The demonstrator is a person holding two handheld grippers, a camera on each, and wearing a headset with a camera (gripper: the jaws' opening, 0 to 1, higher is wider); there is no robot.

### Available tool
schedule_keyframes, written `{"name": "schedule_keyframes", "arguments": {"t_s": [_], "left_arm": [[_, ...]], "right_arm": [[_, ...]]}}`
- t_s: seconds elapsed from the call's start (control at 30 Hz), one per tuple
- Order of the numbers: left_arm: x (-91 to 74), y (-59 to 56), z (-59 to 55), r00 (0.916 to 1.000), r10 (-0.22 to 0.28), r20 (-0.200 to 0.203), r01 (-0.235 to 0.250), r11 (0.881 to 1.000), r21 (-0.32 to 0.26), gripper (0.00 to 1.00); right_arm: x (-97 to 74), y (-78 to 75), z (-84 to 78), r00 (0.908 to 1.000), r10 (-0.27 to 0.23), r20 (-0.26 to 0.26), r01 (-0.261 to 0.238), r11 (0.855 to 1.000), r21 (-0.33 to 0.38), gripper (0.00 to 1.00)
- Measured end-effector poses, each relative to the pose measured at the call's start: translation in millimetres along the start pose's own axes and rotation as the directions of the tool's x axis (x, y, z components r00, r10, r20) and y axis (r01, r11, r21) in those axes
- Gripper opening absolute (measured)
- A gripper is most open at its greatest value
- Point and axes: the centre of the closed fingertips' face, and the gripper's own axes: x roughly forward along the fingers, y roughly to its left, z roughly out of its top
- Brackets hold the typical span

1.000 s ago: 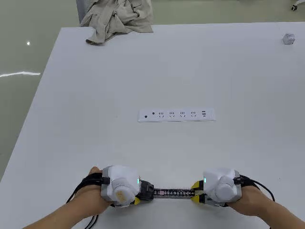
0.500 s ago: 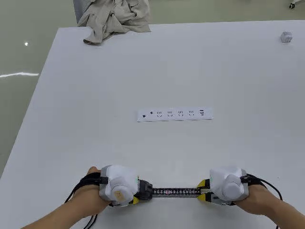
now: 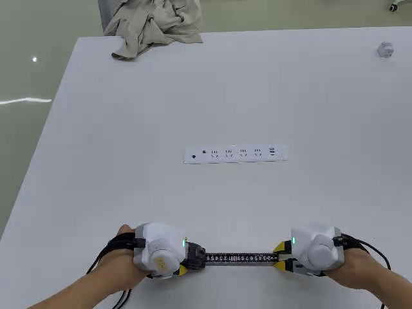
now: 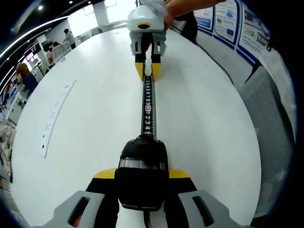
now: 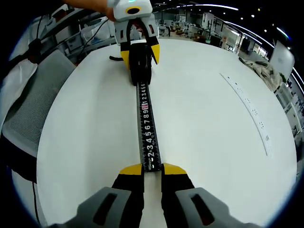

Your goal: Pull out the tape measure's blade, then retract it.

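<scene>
The white counter (image 3: pixel 129 129) carries a power strip (image 3: pixel 235 154) near its middle and a crumpled cloth (image 3: pixel 151 22) at the far edge. At the near edge I see the tape measure (image 3: pixel 195 257) between my two hands. My left tongs (image 4: pixel 142 173) are clamped on both sides of its black body, and my right tongs (image 5: pixel 152 170) are pinched almost together on the tip of the blade (image 5: pixel 146 118), which runs straight from one tongs to the other.
</scene>
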Motion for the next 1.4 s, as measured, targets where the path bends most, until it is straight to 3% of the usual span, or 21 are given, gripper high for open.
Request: {"name": "schedule_keyframes", "arguments": {"t_s": [1.4], "left_arm": [[0.9,0.2,-0.3,0.9999,0.000,-0.012,0.000,1.000,-0.010,0.34]], "right_arm": [[-23.5,-2.7,-34.4,0.9992,-0.025,-0.031,0.026,0.999,0.034,0.12]]}}
